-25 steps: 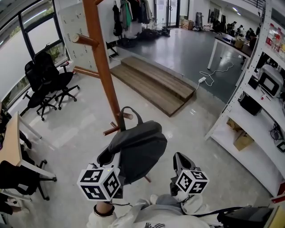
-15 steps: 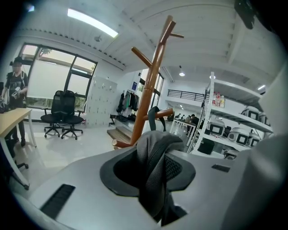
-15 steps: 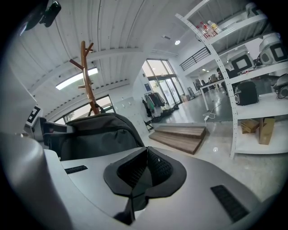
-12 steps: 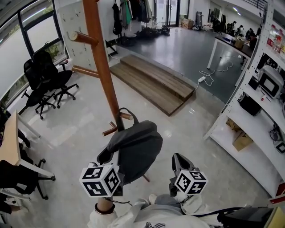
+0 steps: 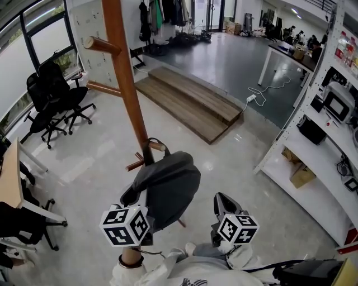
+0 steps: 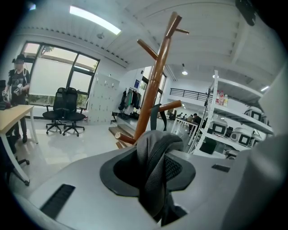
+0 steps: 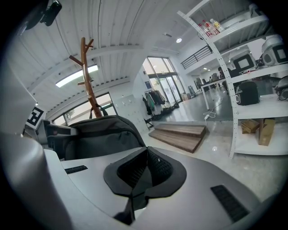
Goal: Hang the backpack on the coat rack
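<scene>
Nearest to me, my left gripper (image 6: pixel 153 158) was clamped on a padded mesh shoulder strap (image 6: pixel 155 184) of the backpack (image 5: pixel 168 187). In the left gripper view the strap ran between both pads and bulged up past them. My right gripper (image 7: pixel 145 167) had its jaws together with nothing between them. It sat apart from the bag, on the bag's right in the head view. In the right gripper view the bag showed off to the left.

The backpack, grey-black, hung just in front of both grippers, against the lower trunk of the wooden coat rack (image 5: pixel 126 95). Its top carry loop (image 5: pixel 155 139) lay over a short low peg (image 5: pixel 159 147). In the left gripper view the loop draped down from that peg. A second low peg (image 5: pixel 135 165) stuck out beside the bag, unused. Higher pegs (image 5: pixel 100 44) were bare.

Beyond the rack:
- black office chairs (image 5: pixel 56 95) by the windows on the left
- a desk edge (image 5: pixel 11 184) at the near left
- a low wooden step platform (image 5: pixel 190 103) in the middle
- white shelving (image 5: pixel 313 145) with equipment on the right
- clothes (image 5: pixel 162 11) hanging at the far end of the room
- a person (image 6: pixel 17 83) standing by the windows, seen in the left gripper view
</scene>
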`<state>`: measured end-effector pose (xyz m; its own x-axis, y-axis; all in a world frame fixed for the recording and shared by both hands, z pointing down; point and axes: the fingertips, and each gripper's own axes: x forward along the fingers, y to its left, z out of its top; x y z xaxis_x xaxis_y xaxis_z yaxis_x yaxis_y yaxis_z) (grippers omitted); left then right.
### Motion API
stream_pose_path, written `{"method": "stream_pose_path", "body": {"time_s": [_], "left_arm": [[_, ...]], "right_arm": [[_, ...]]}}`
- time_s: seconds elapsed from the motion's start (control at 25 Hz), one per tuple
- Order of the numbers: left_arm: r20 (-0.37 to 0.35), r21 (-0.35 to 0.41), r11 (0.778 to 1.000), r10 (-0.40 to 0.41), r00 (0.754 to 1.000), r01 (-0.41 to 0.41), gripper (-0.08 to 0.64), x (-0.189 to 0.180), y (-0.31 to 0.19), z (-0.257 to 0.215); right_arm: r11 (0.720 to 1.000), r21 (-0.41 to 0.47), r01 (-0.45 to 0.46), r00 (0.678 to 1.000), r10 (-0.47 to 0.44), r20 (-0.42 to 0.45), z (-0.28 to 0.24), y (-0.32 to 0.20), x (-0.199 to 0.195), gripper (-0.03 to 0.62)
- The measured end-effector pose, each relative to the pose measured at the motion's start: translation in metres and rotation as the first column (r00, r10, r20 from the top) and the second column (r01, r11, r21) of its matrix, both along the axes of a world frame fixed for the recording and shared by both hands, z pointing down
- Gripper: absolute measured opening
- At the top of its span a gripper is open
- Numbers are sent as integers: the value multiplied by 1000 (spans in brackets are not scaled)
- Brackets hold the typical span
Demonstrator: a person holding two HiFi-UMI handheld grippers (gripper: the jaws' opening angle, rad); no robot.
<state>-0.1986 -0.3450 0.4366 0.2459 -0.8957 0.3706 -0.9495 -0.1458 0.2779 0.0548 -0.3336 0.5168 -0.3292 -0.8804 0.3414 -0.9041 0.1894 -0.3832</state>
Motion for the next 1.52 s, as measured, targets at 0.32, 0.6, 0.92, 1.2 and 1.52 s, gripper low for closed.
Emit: {"method": "stream_pose_path", "body": {"time_s": [0.32, 0.6, 0.92, 1.2, 1.52], "left_arm": [[3, -10, 1000, -21, 1000, 21, 98, -6, -6, 14], [18, -6, 1000, -24, 1000, 24, 100, -11, -11, 21], [90, 37, 999, -43, 995, 40, 109, -5, -15, 30], [186, 68, 997, -54, 981, 42, 130, -3, -13, 30], [240, 108, 994, -29, 970, 3, 172, 0, -10, 27]], "right_arm": [[1000, -10, 24, 1000, -24, -8, 5, 1, -6, 12], [999, -15, 35, 999, -35, -9, 7, 1, -13, 11], [998, -25, 50, 999, -50, -14, 12, 5, -17, 12], [998, -29, 51, 999, -52, -16, 13, 9, -18, 12], [996, -36, 79, 997, -80, -11, 16, 15, -32, 12]]}}
